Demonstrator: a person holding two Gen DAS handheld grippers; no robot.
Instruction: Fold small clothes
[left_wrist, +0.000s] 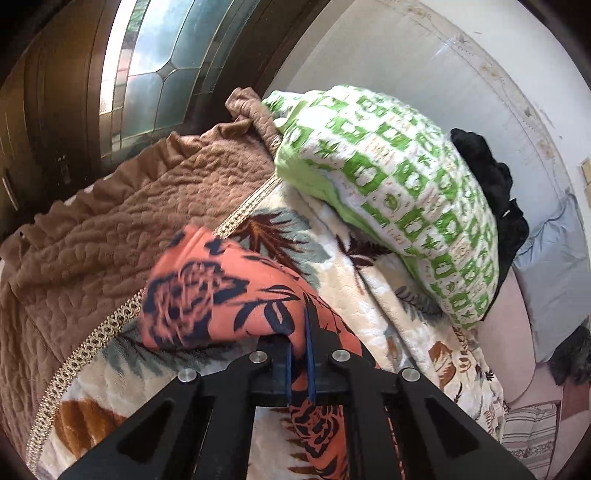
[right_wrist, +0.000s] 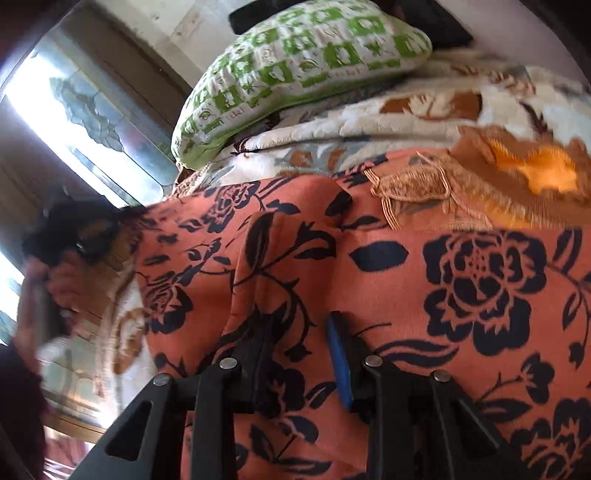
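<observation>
An orange garment with a dark blue flower print (left_wrist: 221, 291) hangs from my left gripper (left_wrist: 300, 332), which is shut on its edge and holds it above a floral blanket (left_wrist: 354, 280). In the right wrist view the same garment (right_wrist: 424, 280) fills the frame. My right gripper (right_wrist: 301, 332) has its jaws a little apart with a fold of the cloth between them; its blue pad (right_wrist: 340, 365) presses the fabric. The person's other hand with the left gripper blurs at the left edge.
A green and white pillow (left_wrist: 399, 188) lies on the blanket with black cloth (left_wrist: 491, 184) behind it. A brown quilted cover (left_wrist: 110, 236) lies at the left. An orange fringed cloth (right_wrist: 517, 184) lies near the garment. A leaded window (left_wrist: 162, 62) is behind.
</observation>
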